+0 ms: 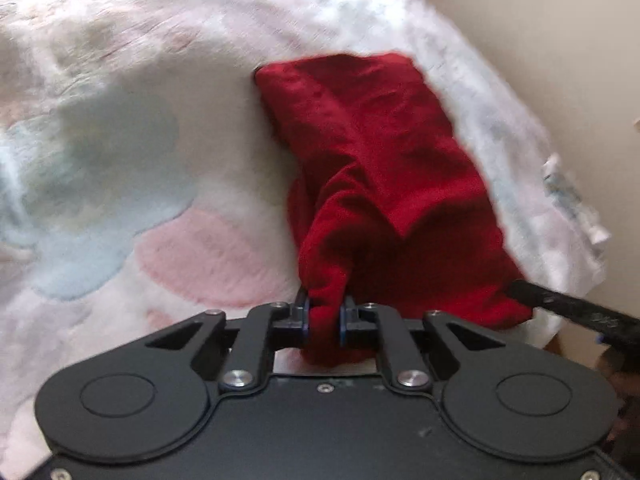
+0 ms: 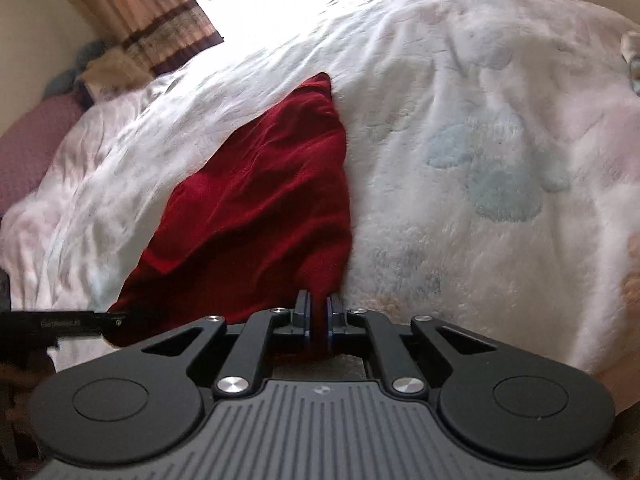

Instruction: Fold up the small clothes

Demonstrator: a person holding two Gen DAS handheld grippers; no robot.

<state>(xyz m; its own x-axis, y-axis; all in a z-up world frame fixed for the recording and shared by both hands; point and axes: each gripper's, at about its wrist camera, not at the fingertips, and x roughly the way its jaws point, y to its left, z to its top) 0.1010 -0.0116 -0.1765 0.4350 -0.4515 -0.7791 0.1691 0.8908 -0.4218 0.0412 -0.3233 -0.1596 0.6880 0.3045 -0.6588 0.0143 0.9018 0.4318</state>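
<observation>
A dark red garment (image 1: 376,152) lies stretched over a fluffy white blanket (image 1: 140,92) with pale blue and pink patches. My left gripper (image 1: 325,316) is shut on a bunched near corner of the cloth, which rises off the blanket toward the fingers. In the right wrist view the same red garment (image 2: 260,208) runs away from me, and my right gripper (image 2: 319,316) is shut on its other near corner. Each view shows the other gripper as a black bar at the cloth's edge: the right gripper (image 1: 568,308) and the left gripper (image 2: 64,324).
The blanket (image 2: 480,160) covers a bed that fills most of both views. A cream wall (image 1: 560,40) stands to the right of the bed. Striped brown curtains (image 2: 148,12) and a bright window lie beyond it, with a purple pillow (image 2: 32,144) at far left.
</observation>
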